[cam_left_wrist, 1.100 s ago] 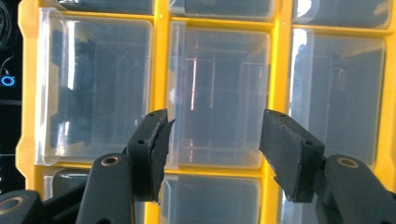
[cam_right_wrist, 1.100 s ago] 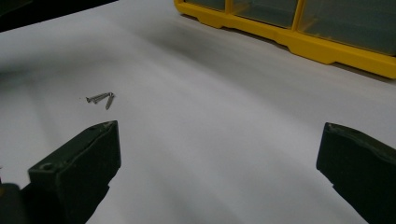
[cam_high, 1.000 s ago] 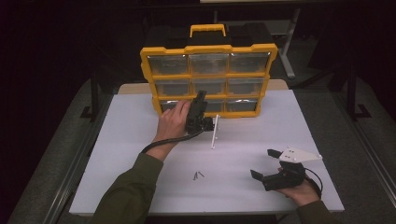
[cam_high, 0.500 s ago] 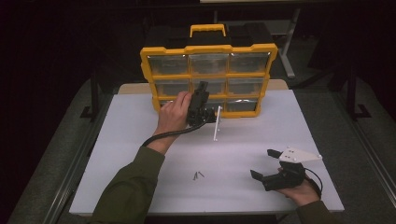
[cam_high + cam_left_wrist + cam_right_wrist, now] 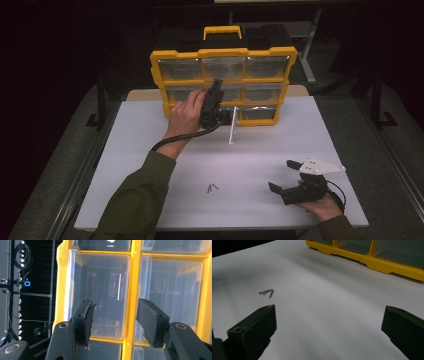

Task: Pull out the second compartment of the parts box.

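Yellow organizer case stands upright on the white tabletop — left hand-held gripper half-spread, empty, before its clear drawers; right hand-held gripper spread wide near loose screws.

A lab or recording studio: black surroundings, a white worktop on a metal frame, a stand with coiled cables and a blue-lit device, plus a yellow parts organiser of clear drawers
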Demonstrator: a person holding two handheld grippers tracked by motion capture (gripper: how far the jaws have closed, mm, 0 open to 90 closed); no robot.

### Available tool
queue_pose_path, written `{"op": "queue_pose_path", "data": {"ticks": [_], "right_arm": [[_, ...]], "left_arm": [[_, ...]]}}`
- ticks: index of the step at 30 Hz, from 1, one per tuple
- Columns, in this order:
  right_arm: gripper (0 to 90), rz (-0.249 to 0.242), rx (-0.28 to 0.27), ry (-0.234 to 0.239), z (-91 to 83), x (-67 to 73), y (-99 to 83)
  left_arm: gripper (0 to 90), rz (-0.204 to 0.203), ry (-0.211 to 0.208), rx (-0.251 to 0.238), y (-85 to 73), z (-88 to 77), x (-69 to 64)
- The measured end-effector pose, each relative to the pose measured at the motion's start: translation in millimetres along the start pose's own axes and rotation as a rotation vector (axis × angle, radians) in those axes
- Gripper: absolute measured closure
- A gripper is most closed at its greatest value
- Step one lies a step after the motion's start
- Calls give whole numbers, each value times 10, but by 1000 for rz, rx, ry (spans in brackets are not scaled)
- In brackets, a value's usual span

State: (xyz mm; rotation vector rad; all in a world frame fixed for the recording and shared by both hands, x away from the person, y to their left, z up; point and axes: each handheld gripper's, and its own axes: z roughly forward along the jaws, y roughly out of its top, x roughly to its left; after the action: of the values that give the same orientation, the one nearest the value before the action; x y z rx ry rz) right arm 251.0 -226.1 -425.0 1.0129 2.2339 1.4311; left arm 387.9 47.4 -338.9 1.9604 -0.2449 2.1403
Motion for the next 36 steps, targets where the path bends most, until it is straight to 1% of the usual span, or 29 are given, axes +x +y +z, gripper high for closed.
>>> {"op": "queue_pose_path", "data": {"ticks": [3, 4, 8, 10, 18, 20, 27, 30, 36], "right_arm": [[0, 0, -1, -1, -3, 0, -1], [0, 0, -1, 0, -4, 0, -2], [0, -1, -2, -2, -7, -2, -3], [0, -1, -1, -2, -6, 0, -3], [0, -1, -6, -5, -11, -1, -3], [0, -1, -6, -5, -12, -2, -3], [0, -3, -8, -5, -16, 0, -4], [0, -1, -7, -5, -18, 1, -4], [0, -5, -7, -6, -16, 0, -4]], "left_arm": [[467, 2, 1, -1, 2, 15, 22], [467, -5, 4, -2, 2, 23, 25], [467, 2, 9, 0, 8, 38, 57], [464, -5, 18, -5, 14, 50, 73], [460, 7, 36, 6, 15, 96, 118], [460, -2, 42, 5, 21, 106, 143], [460, -4, 60, -3, 44, 146, 194], [461, -4, 66, 6, 45, 158, 205], [464, -5, 79, 10, 42, 196, 238]]}}
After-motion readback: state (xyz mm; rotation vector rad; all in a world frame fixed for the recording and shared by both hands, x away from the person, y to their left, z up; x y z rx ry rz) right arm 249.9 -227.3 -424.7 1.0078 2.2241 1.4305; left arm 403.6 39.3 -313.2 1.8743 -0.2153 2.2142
